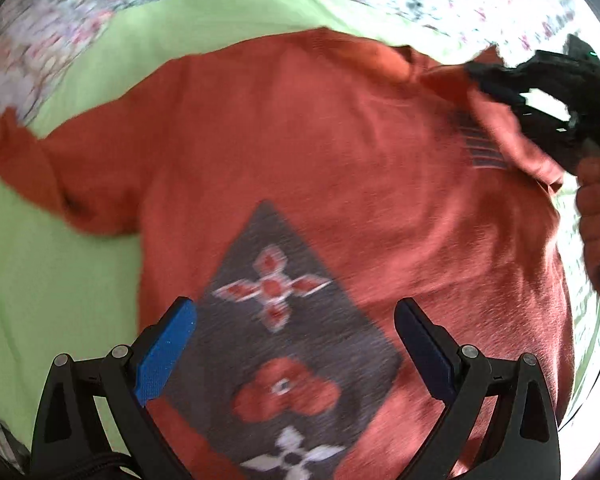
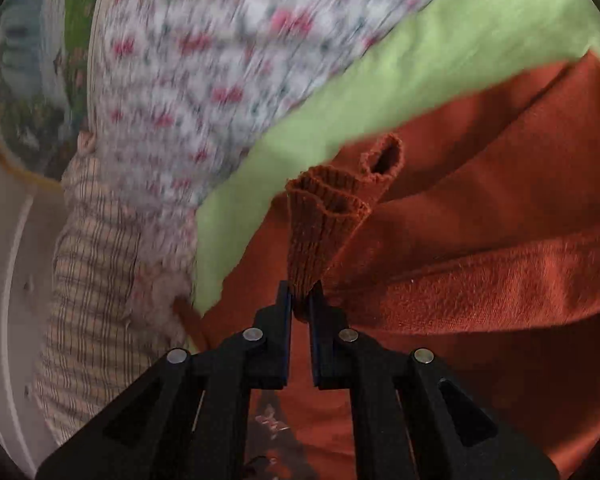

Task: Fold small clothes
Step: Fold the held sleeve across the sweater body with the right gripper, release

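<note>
Pinching the orange sweater's (image 1: 340, 152) cuff (image 2: 324, 216), right tongs (image 2: 300, 300) clamped; left tongs (image 1: 296, 320) gape empty

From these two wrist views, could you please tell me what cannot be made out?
- Left wrist view: the sweater's lower hem, cut off behind the left gripper.
- Left wrist view: the dark print's detail, motion-blurred.
- Right wrist view: the floral cloth's pattern, blurred.
- Right wrist view: the cuff's pinched end, hidden inside the right gripper.

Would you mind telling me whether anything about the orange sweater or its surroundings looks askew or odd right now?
Nothing looks damaged or spilled. The orange sweater lies on the green cloth, only unevenly: one sleeve sprawls outward, while the other sleeve's ribbed cuff is pinched in the right tool and lifted across the body.
</note>
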Demonstrator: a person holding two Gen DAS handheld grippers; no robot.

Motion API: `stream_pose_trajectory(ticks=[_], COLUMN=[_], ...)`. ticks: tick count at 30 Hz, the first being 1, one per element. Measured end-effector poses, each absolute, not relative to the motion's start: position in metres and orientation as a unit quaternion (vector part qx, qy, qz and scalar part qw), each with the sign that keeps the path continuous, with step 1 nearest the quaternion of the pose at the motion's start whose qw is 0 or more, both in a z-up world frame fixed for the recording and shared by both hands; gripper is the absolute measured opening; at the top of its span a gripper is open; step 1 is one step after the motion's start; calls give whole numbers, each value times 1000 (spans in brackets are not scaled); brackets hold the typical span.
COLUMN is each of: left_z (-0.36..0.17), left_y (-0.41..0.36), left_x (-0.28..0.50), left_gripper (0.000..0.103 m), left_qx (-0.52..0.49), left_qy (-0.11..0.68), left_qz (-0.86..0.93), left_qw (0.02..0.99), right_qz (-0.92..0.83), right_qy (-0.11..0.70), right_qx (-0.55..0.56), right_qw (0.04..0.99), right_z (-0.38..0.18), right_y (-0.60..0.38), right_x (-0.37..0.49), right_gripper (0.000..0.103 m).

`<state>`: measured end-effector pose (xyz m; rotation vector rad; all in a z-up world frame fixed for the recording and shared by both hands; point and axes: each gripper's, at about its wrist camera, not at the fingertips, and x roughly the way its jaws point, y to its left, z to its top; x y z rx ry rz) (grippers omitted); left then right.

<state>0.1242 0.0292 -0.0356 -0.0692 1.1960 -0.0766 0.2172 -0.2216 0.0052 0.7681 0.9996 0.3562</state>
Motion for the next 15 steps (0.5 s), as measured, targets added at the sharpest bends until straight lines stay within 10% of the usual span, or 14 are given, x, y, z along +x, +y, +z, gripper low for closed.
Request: stream_pose_trajectory(ticks=[10, 15], left_z=[-46, -46], left_y=[67, 57], left_x=[115, 151], left_gripper=[100, 100], left_qx=[-71, -82], left_qy=[565, 557], left_qz=[-12, -29], left_qw=[822, 826], right_qz=[229, 237], right_qy=[557, 590], right_qx=[314, 322], right_qw=[734, 702], right_z=[-68, -78], right_y=[-82, -80], right_x=[244, 238], right_gripper=[13, 55])
